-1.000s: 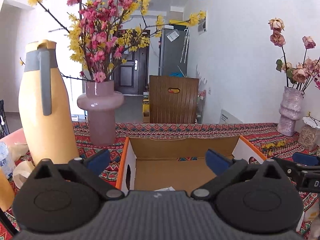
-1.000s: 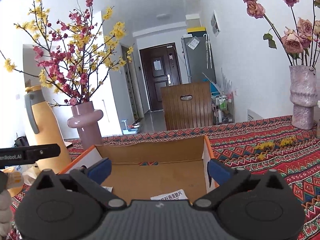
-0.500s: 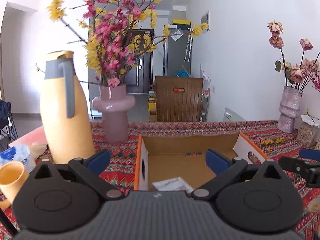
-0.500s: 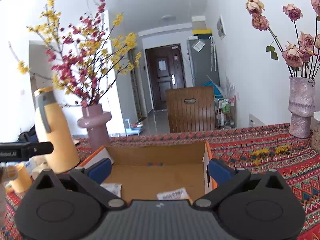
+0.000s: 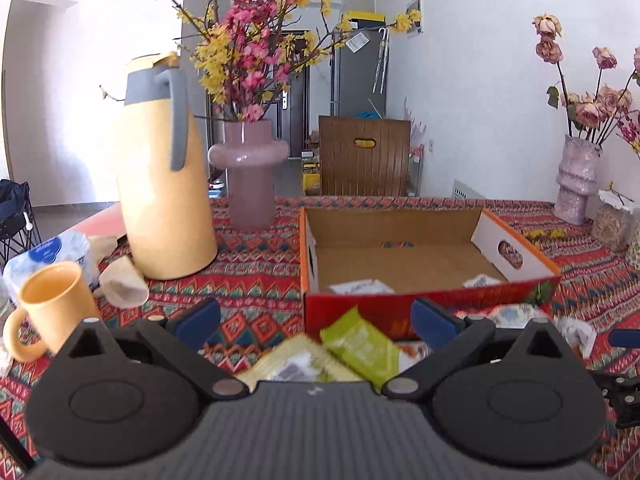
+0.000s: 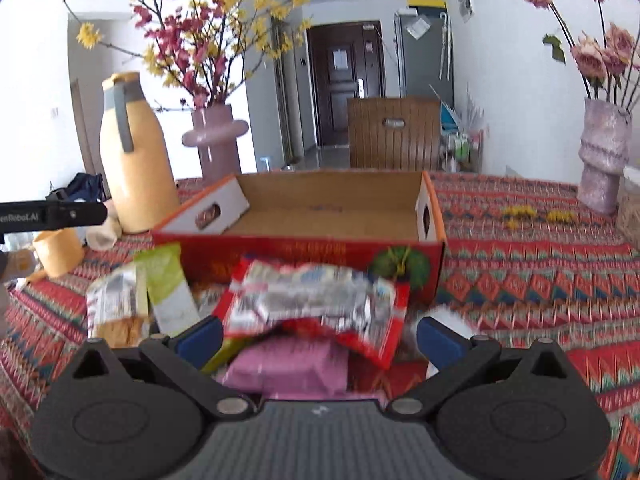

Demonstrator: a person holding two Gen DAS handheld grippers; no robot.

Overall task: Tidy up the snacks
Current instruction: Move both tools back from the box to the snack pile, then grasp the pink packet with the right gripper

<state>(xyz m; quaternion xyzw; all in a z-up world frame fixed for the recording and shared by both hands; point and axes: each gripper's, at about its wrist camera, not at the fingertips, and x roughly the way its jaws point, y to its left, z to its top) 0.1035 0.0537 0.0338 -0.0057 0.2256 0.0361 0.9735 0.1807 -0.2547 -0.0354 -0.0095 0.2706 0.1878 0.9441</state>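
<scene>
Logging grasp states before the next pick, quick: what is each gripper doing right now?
Left gripper: open, holding nothing, above the green snack packet.
Right gripper: open, holding nothing, above the red and silver snack packet.

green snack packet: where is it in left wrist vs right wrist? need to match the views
Left wrist: green snack packet sits low centre, between the open fingers, just before the box's red front wall.
Right wrist: same packet sits lower left, left of the red-and-silver snack bag.
Shared landmark: the cardboard box, right behind the snack pile in both.
</scene>
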